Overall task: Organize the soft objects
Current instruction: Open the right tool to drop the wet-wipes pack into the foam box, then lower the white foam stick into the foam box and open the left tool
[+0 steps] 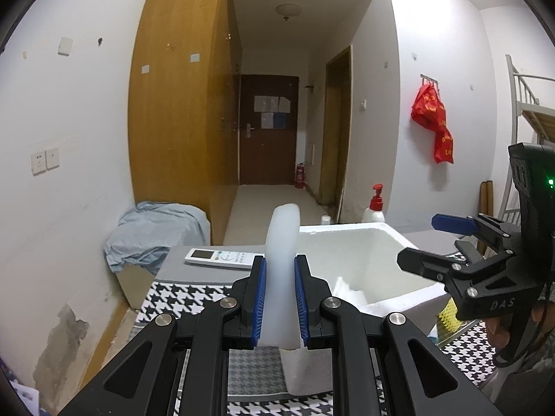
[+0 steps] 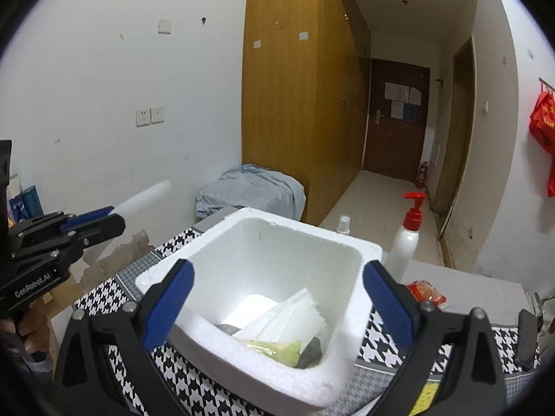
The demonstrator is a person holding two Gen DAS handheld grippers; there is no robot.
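Blue pads of left gripper [image 1: 280,300] pinch white foam slab [image 1: 282,260], upright, held above table left of foam box [image 2: 194,260]. Right gripper [image 2: 277,308] spread wide, empty, straddling box's near wall. Box holds tissues [image 2: 288,315], other bits unclear. Advice: carry slab over opening, lower inside, then release.

Left claw [image 2: 93,222] reads "GenRobot.AI"; right claw [image 1: 433,242], "DAS".
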